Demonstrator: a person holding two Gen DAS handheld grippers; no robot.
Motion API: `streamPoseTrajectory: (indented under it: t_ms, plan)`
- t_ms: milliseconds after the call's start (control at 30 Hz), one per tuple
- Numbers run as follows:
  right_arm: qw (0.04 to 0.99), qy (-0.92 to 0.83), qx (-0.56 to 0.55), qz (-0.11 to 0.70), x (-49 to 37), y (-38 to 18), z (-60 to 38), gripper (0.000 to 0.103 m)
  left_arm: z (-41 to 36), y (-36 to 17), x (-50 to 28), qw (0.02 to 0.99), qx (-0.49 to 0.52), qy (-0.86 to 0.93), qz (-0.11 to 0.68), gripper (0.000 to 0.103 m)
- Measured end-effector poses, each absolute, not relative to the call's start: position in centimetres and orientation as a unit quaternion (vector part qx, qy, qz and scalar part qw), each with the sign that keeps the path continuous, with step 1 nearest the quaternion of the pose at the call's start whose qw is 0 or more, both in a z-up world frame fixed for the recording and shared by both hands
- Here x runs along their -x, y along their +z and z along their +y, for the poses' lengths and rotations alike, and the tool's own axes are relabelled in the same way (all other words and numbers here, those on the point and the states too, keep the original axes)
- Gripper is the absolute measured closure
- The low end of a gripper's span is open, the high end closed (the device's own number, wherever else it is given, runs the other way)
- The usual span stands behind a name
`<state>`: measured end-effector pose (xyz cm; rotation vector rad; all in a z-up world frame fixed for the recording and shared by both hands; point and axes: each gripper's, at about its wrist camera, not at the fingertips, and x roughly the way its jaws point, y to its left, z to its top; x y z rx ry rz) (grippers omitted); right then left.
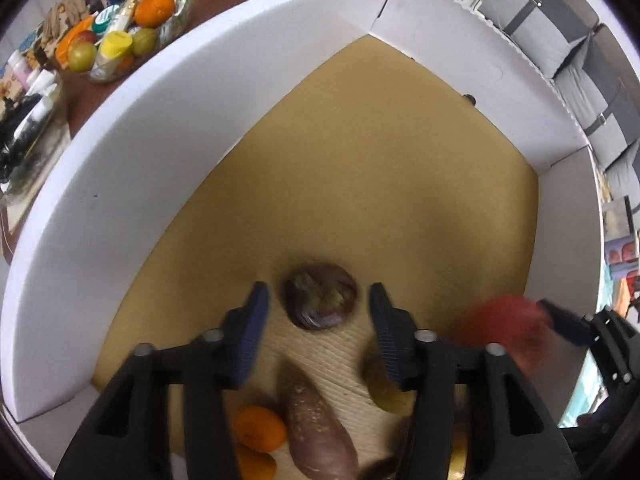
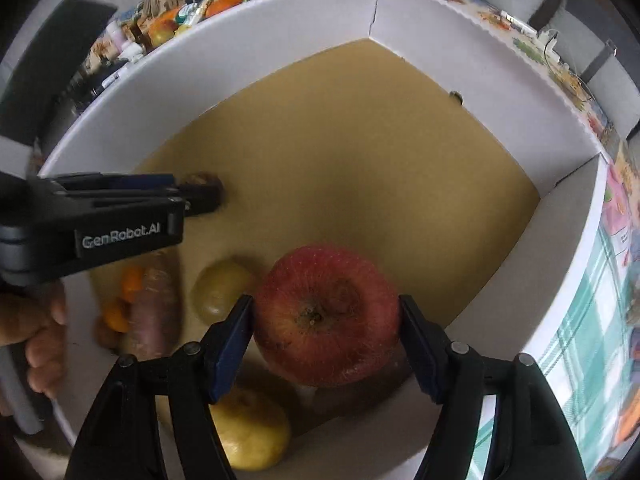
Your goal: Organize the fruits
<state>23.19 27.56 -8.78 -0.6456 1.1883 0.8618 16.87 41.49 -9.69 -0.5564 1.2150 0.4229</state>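
Inside the white cardboard box [image 1: 132, 152] with its tan floor, both tools are pointing steeply down among the fruit. In the left wrist view, the left gripper [image 1: 316, 312] has its blue pads spread, with a dark purple round fruit [image 1: 320, 300] lying on the floor between and just ahead of them; the pads stand clear of it on both sides. At the bottom of that frame a long reddish sweet potato [image 1: 316, 428] lies beside two small oranges [image 1: 260, 428], and a yellow-green fruit [image 1: 384, 392] is half hidden behind the right-hand finger. At the right edge a blurred red apple [image 1: 504, 328] shows against the other tool.

In the right wrist view, the right gripper [image 2: 326, 320] has the red apple [image 2: 326, 316] between its pads, stem end facing the camera. The pads sit right at the apple's sides, though I cannot tell whether they press on it or have just let go. Below it, at the bottom of the frame, lies a yellow fruit [image 2: 252, 432], and to the left a yellow-green one [image 2: 220, 288]. At the left of the frame the other tool reaches in, a person's hand [image 2: 36, 340] on its grip.

Beyond the box wall, at the upper left of both views, a table holds a tray [image 1: 168, 36] of oranges, green fruit and bottles.
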Motion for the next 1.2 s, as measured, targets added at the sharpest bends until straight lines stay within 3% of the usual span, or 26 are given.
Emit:
streamPoseTrajectory:
  t_ms: [100, 167, 233, 433, 733, 1200]
  plan:
    - [0.709, 0.387, 0.271, 0.524, -23.3, -7.1, 26.7, 0.014, 40.4, -7.6, -15.3, 0.795, 0.216, 0.204, 0.529, 0.035]
    - [0.728, 0.381, 0.263, 0.505, -23.0, -5.3, 25.5, 0.005, 38.9, -5.2, -13.9, 0.824, 0.179, 0.207, 0.497, 0.023]
    - [0.757, 0.366, 0.253, 0.479, -22.2, -2.7, 23.3, 0.001, 37.1, -2.7, -12.1, 0.847, 0.147, 0.211, 0.465, 0.018]
    - [0.820, 0.310, 0.237, 0.418, -18.0, 3.5, 19.1, 0.001, 32.4, 3.7, -6.9, 0.887, 0.084, 0.245, 0.383, 0.008]
    - [0.859, 0.286, 0.200, 0.374, -11.8, 9.1, 16.9, 0.001, 29.9, 8.2, -2.1, 0.878, 0.043, 0.300, 0.371, 0.007]
    - [0.863, 0.278, 0.179, 0.382, -7.2, 11.0, 17.2, 0.001, 30.9, 7.4, 0.4, 0.860, 0.078, 0.297, 0.408, 0.007]
